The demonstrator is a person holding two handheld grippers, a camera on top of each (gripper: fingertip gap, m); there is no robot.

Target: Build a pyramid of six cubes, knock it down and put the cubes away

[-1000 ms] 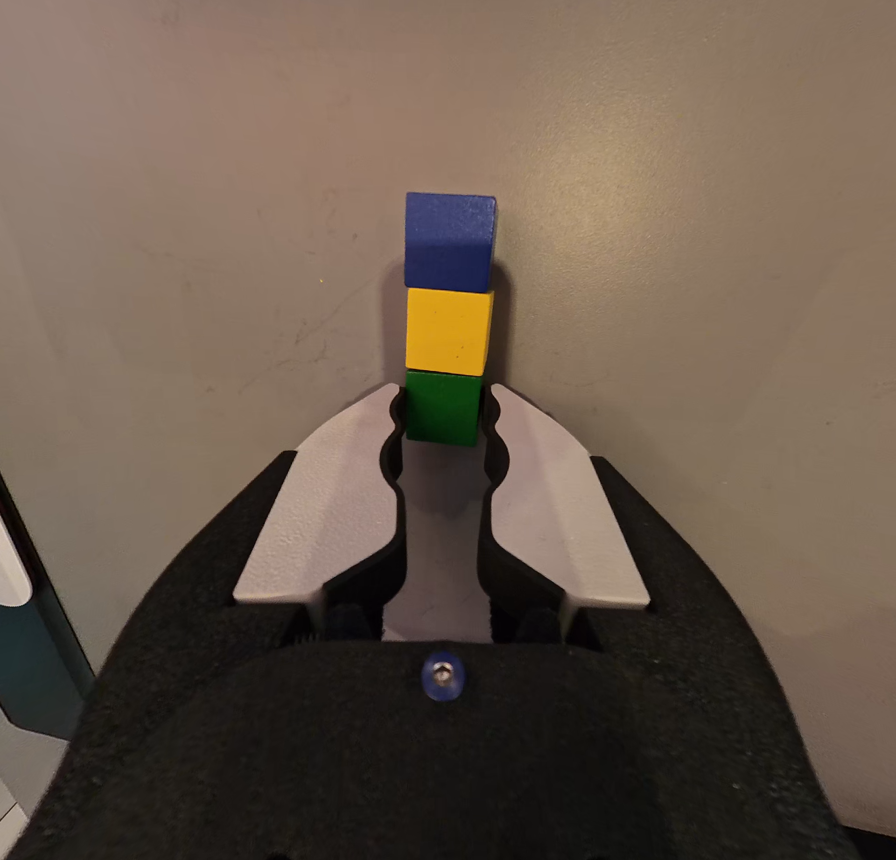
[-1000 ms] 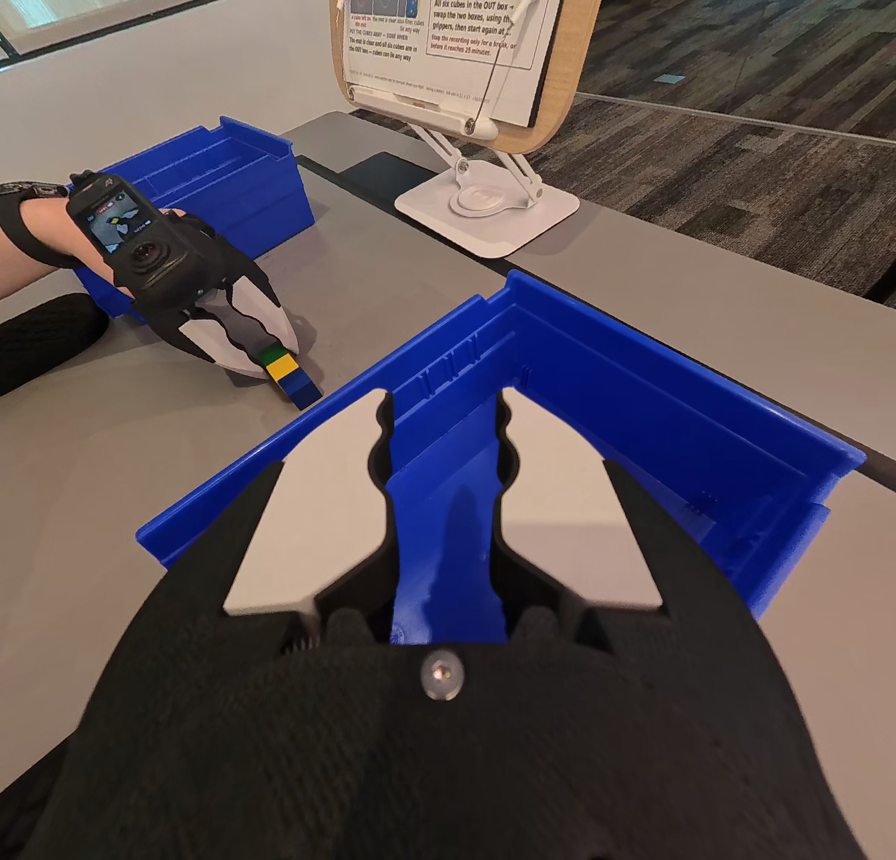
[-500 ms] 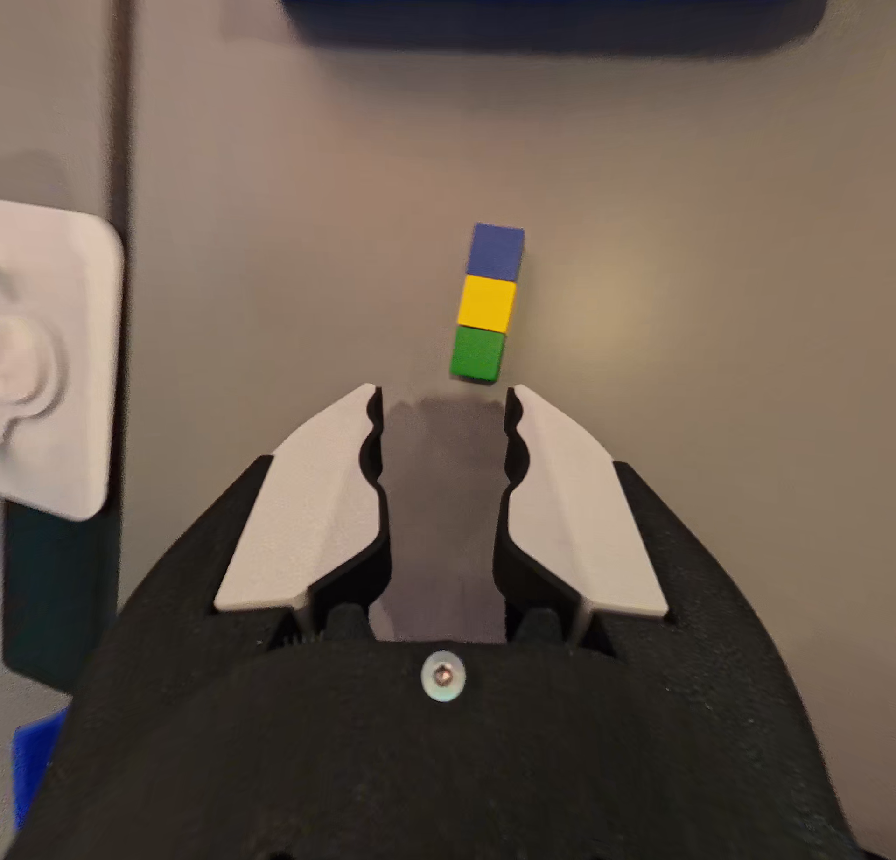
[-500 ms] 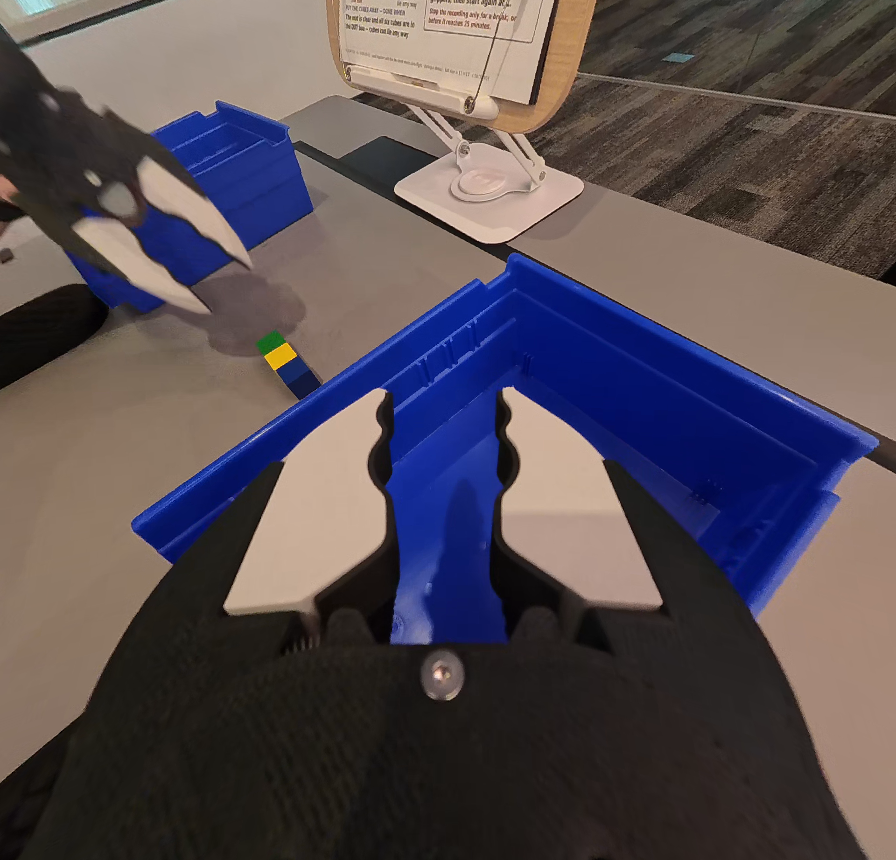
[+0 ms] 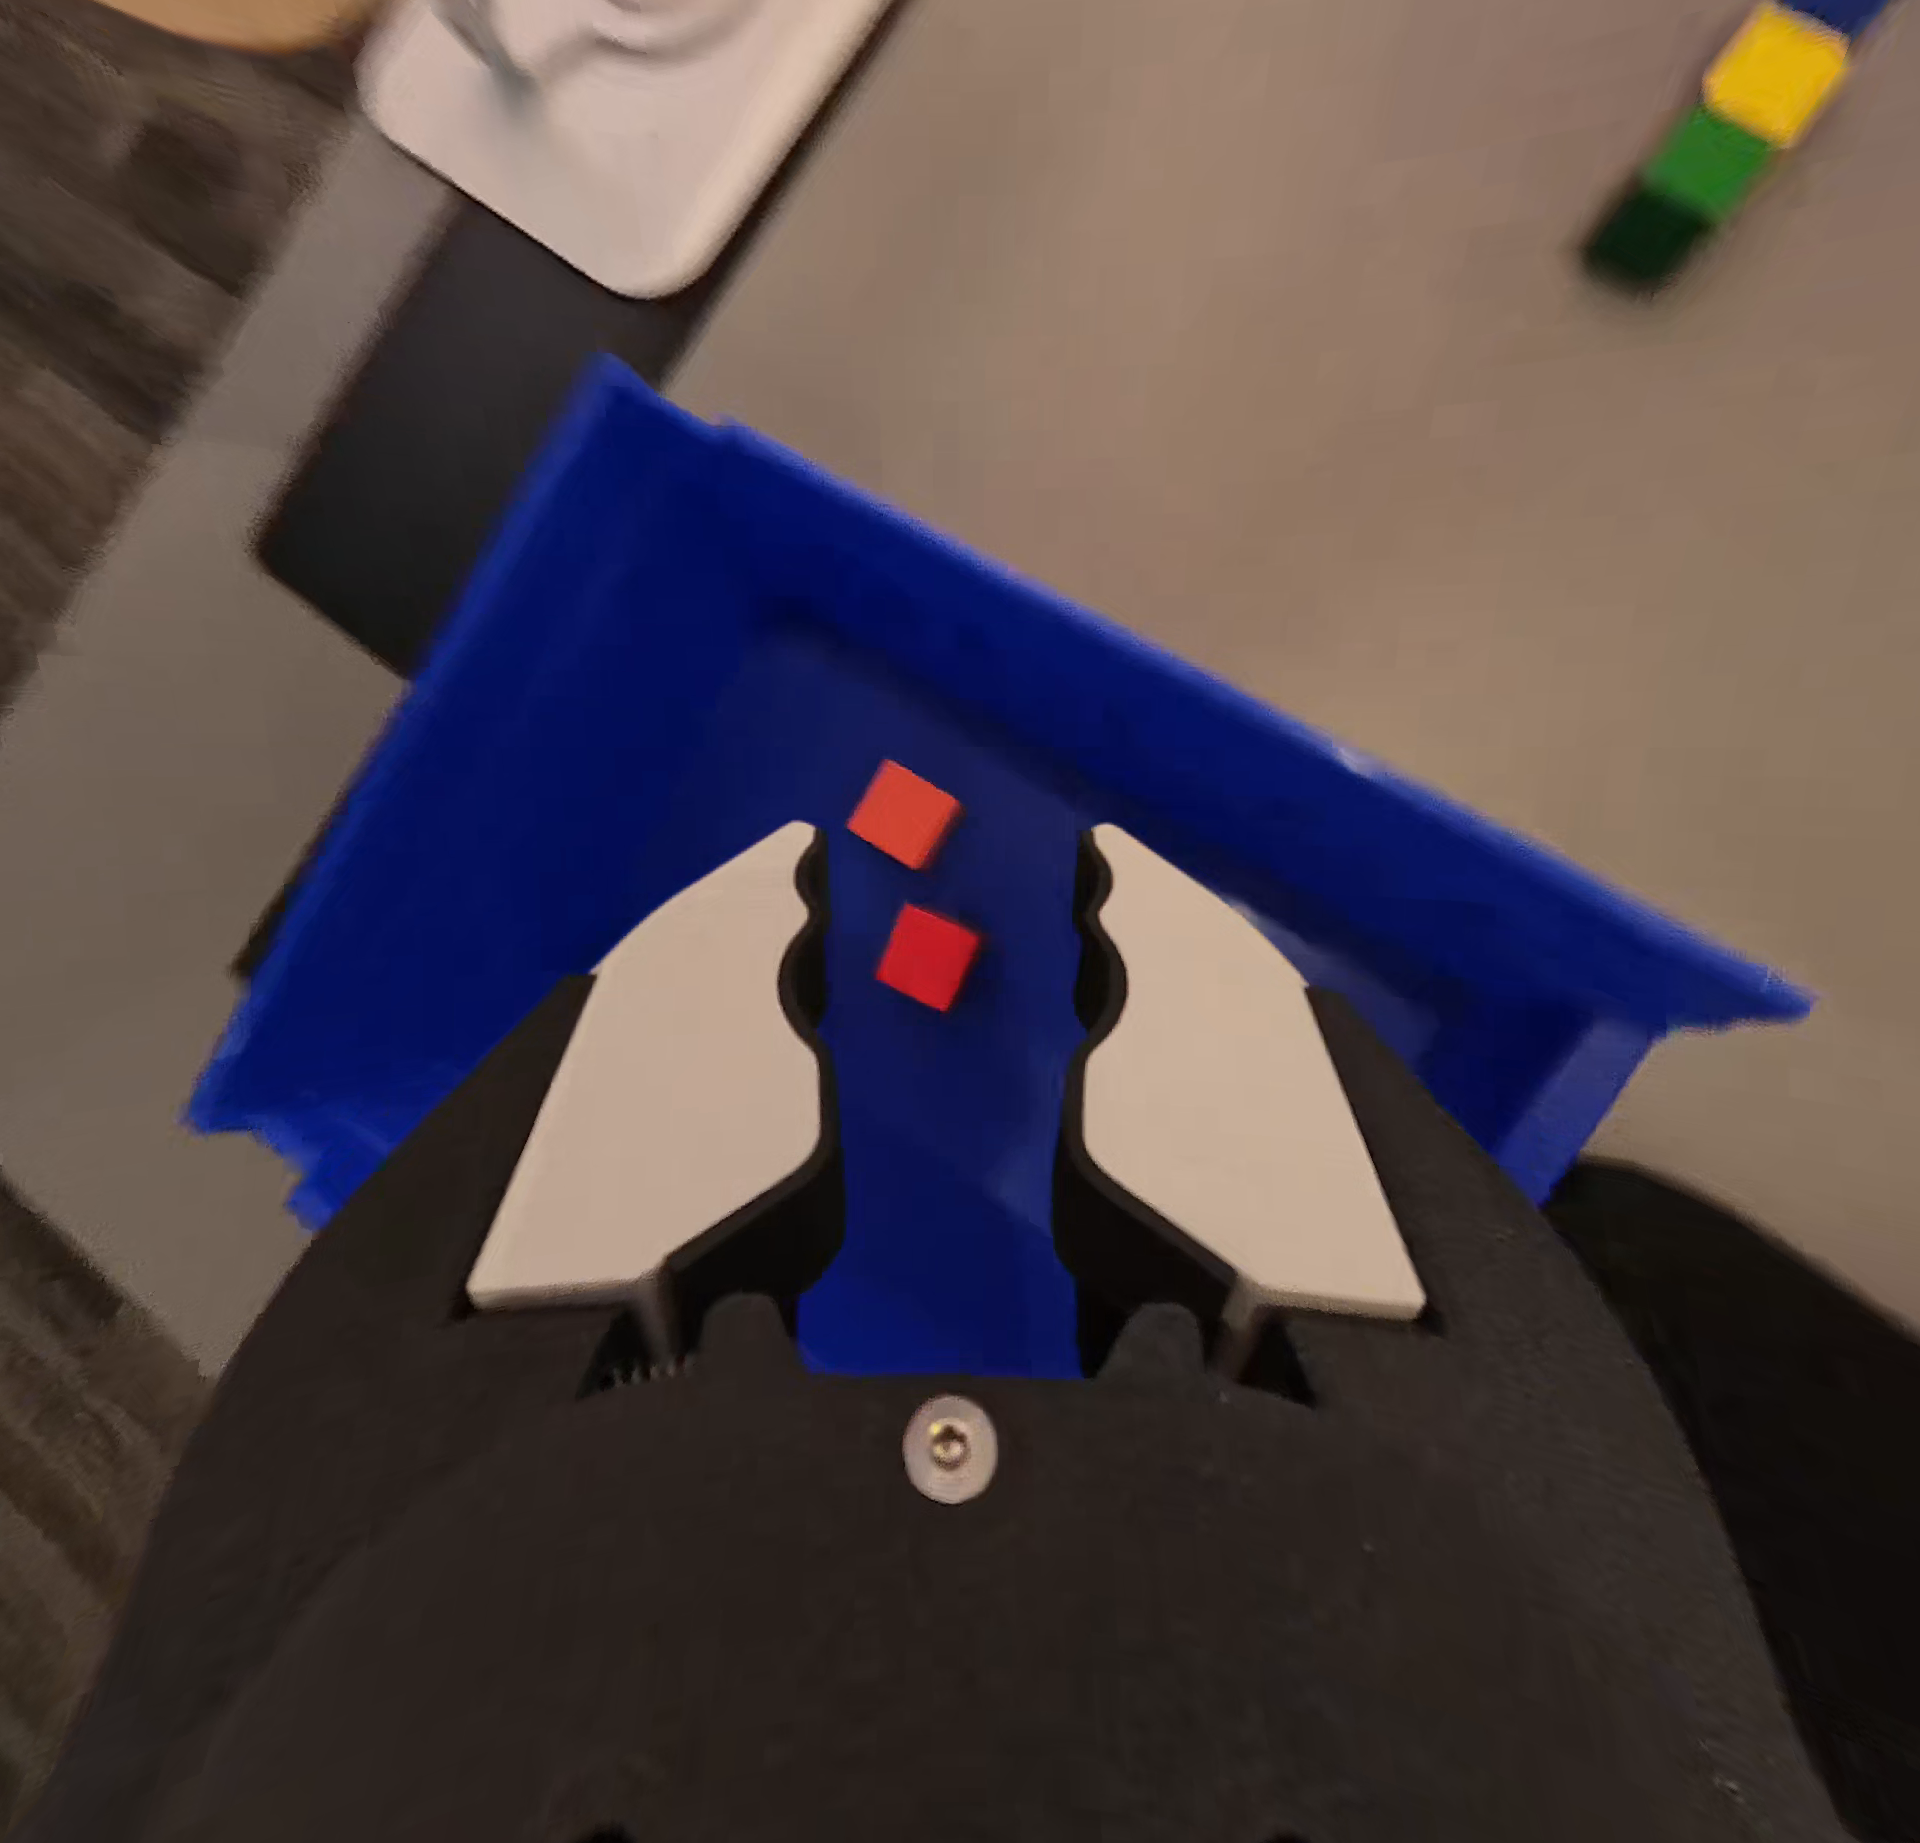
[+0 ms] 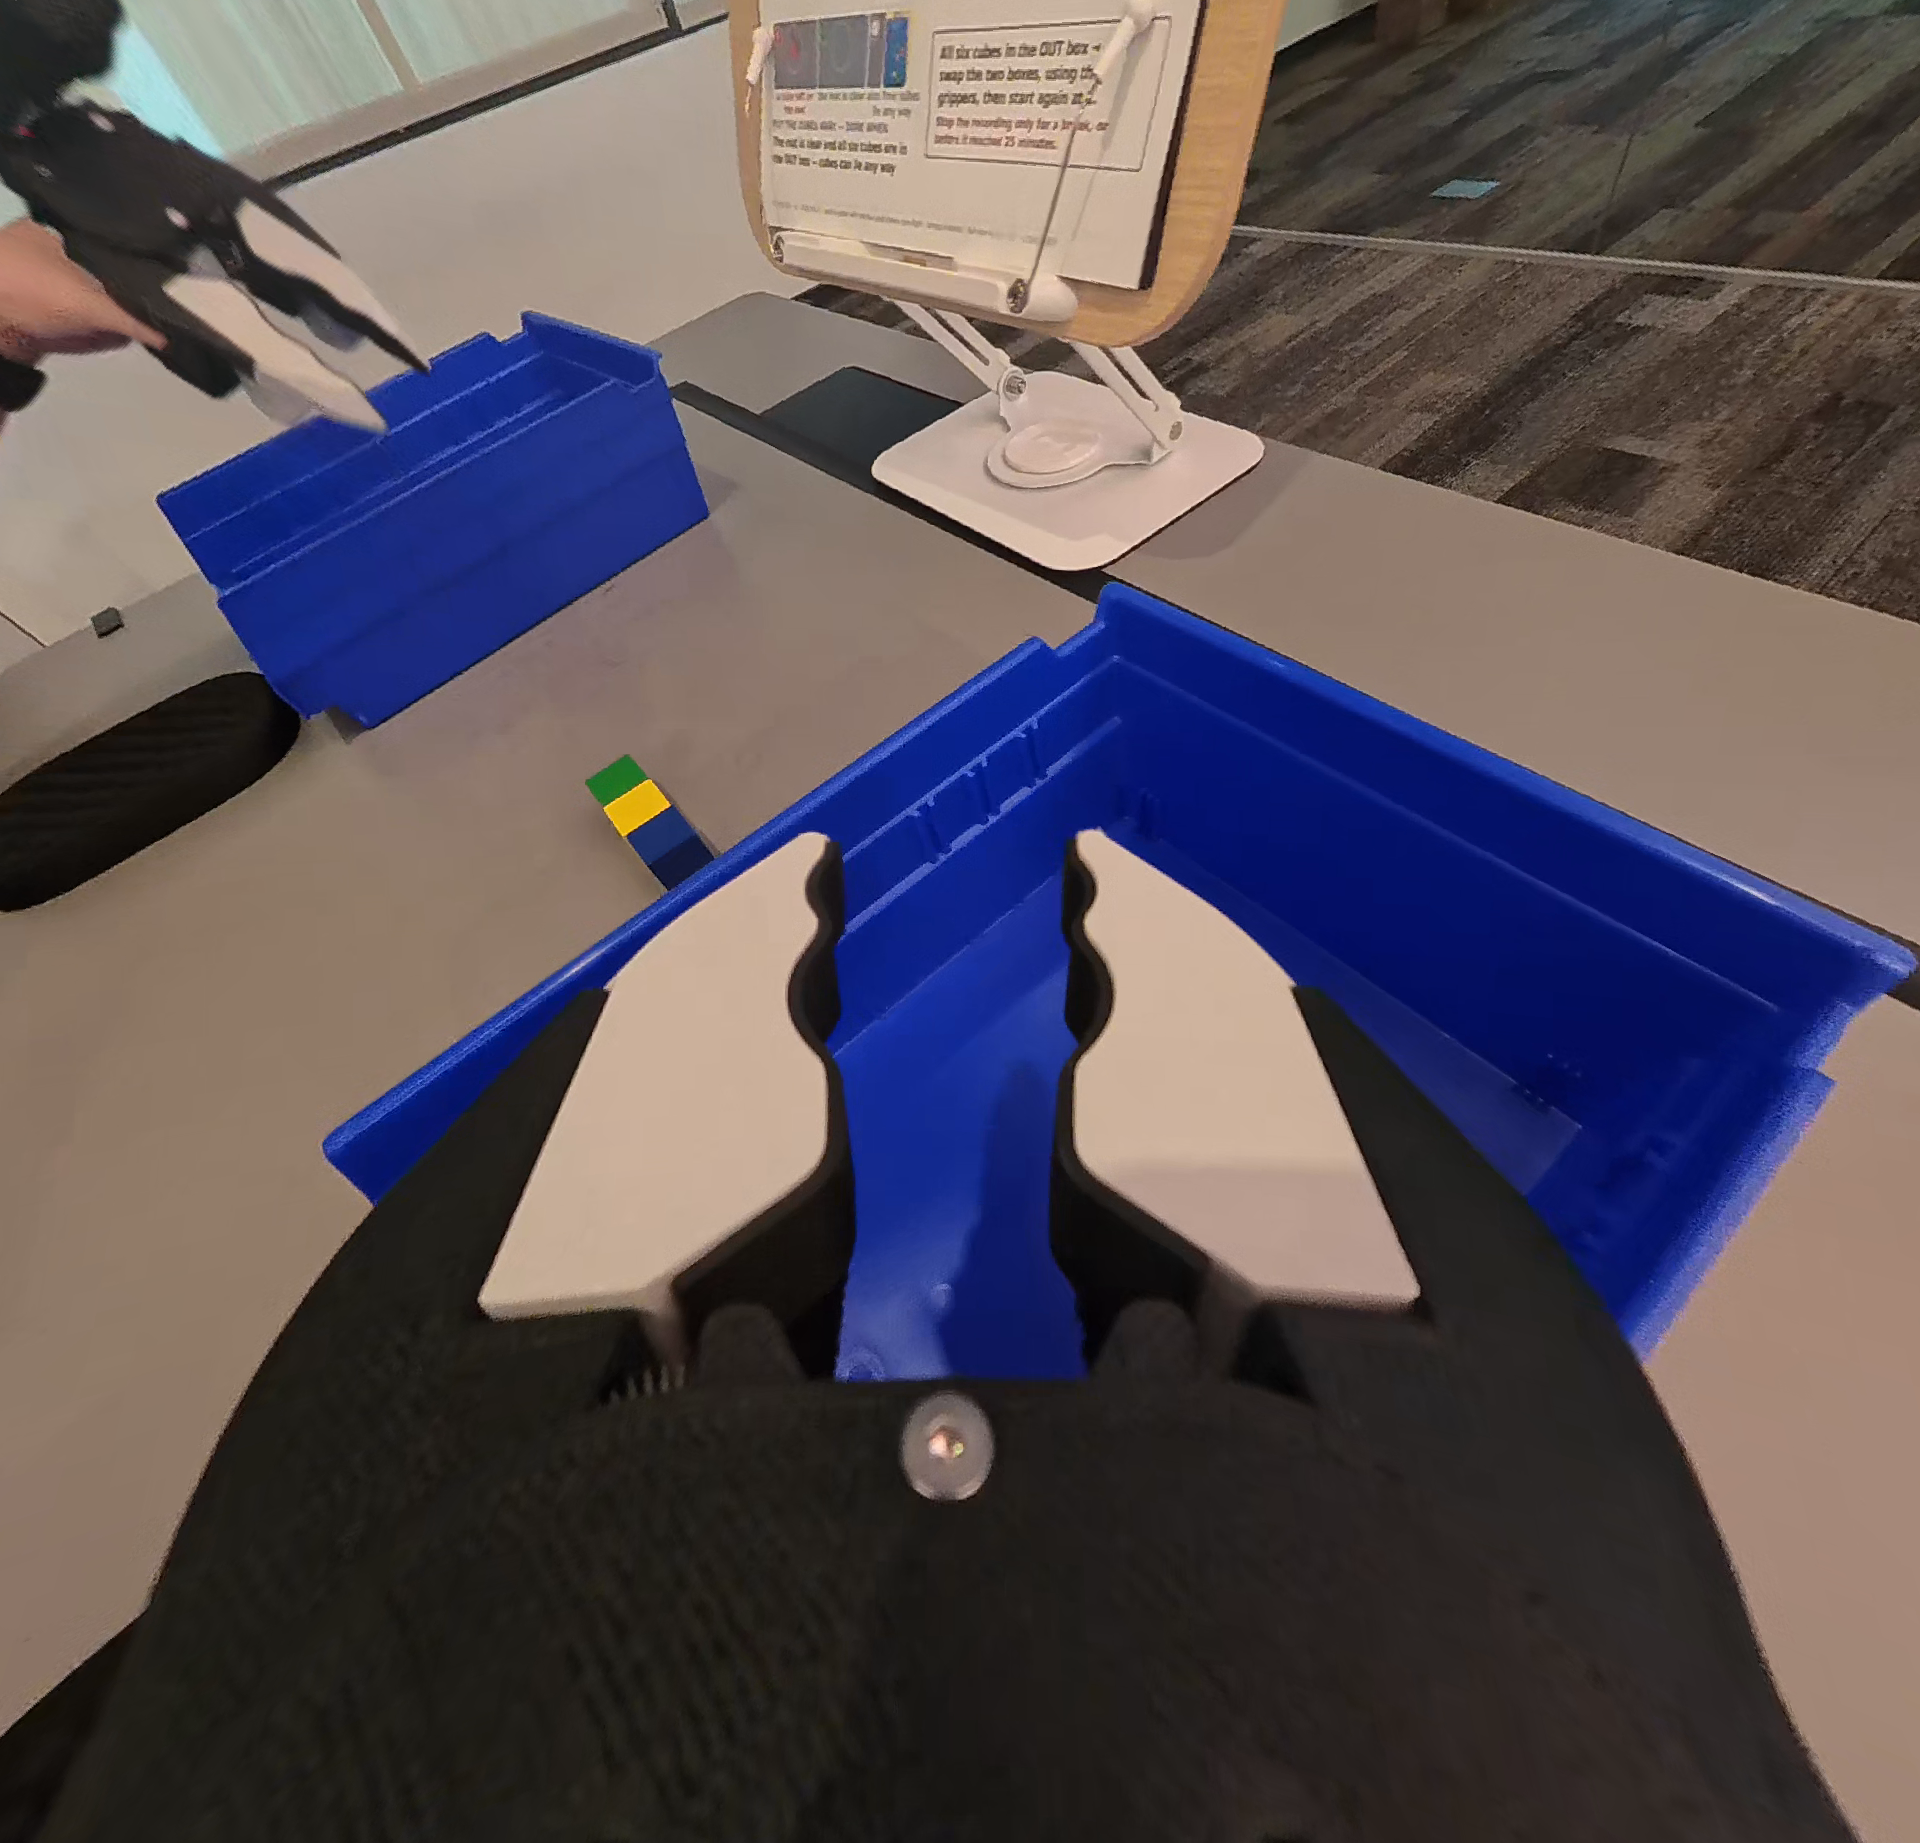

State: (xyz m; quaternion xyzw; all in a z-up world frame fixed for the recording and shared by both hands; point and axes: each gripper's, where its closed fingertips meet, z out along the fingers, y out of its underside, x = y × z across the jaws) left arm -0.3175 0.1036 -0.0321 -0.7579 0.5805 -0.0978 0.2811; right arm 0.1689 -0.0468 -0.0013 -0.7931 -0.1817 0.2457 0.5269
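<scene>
A green cube [image 6: 616, 777], a yellow cube [image 6: 636, 806] and a blue cube [image 6: 665, 843] lie touching in a row on the grey table; the row also shows at the top right of the left wrist view [image 5: 1766, 79]. My left gripper [image 5: 948, 837] is open and empty above a blue bin [image 5: 644, 650] that holds two red cubes [image 5: 904, 814] [image 5: 928, 957]. In the right wrist view it [image 6: 400, 399] hovers over that bin [image 6: 436, 546]. My right gripper [image 6: 948, 843] is open and empty above a second blue bin [image 6: 1455, 858], which looks empty.
A wooden board with an instruction sheet stands on a white stand base [image 6: 1070, 484] at the table's far edge, also seen blurred in the left wrist view [image 5: 644, 100]. A black padded rest [image 6: 135, 785] lies left of the cube row. A dark mat strip [image 6: 852, 411] lies between bin and stand. The grippers' ends are close to 50 centimetres from one another.
My left gripper let go of the green cube, opened, rose and swung left over the bin with the red cubes. My right gripper stayed open over its bin.
</scene>
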